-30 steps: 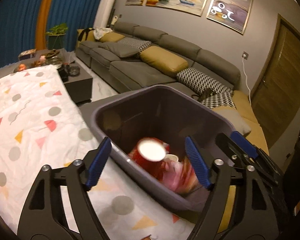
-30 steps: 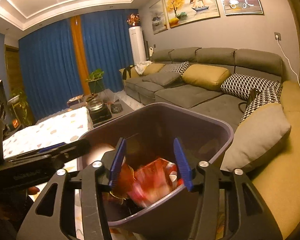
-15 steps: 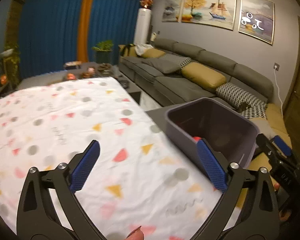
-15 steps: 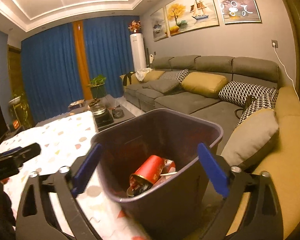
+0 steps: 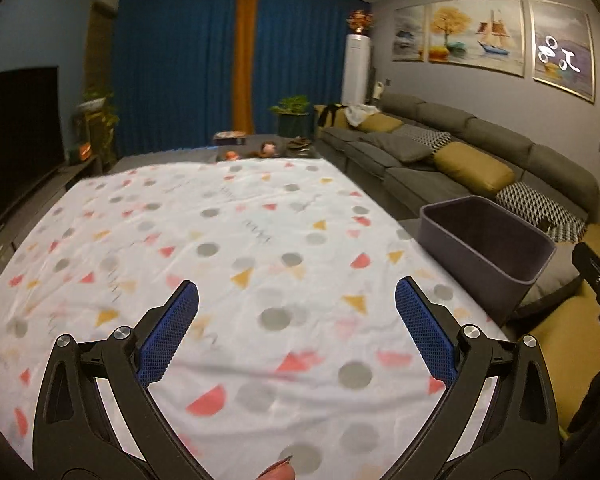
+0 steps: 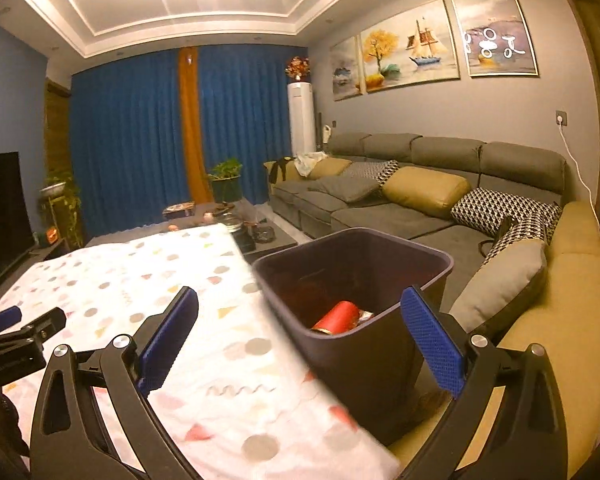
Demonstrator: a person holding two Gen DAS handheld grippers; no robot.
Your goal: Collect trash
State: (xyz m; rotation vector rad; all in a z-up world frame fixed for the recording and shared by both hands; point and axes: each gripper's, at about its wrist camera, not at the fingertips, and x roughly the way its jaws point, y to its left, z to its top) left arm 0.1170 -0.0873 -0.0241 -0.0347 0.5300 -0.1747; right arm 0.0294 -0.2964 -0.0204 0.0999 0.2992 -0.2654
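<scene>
- Grippers, two: the left gripper (image 5: 296,324) has its jaws spread wide with nothing between them, over the patterned tablecloth (image 5: 204,248); the right gripper (image 6: 300,328) is just as wide, empty, its jaws framing the near side of the bin (image 6: 384,360) without touching it.
- Both sets of jaws have just been opening, and nothing sits between either pair.
- Bin, one: dark grey, open-topped, standing at the cloth's right edge, between the covered table and the sofa (image 6: 400,216).
- Trash, inside the bin: one red cup (image 6: 338,316) lies on its side at the bottom, with some crumpled wrapping just beside it, too dim to count.
- Only the right wrist view looks down into the bin and shows the trash; the left wrist view sees just the bin's rim and outer wall, off to the right.
- The left wrist view alone shows the whole spread of the cloth, with no loose items on it, and a fingertip (image 5: 278,470) at the bottom edge.
- The right wrist view catches the left gripper's tip at its left edge; the left wrist view catches the right gripper's tip at its right edge.
- Paintings (image 6: 432,44) on the wall: three.
- Potted plants: two, near the blue curtains (image 5: 172,64).
</scene>
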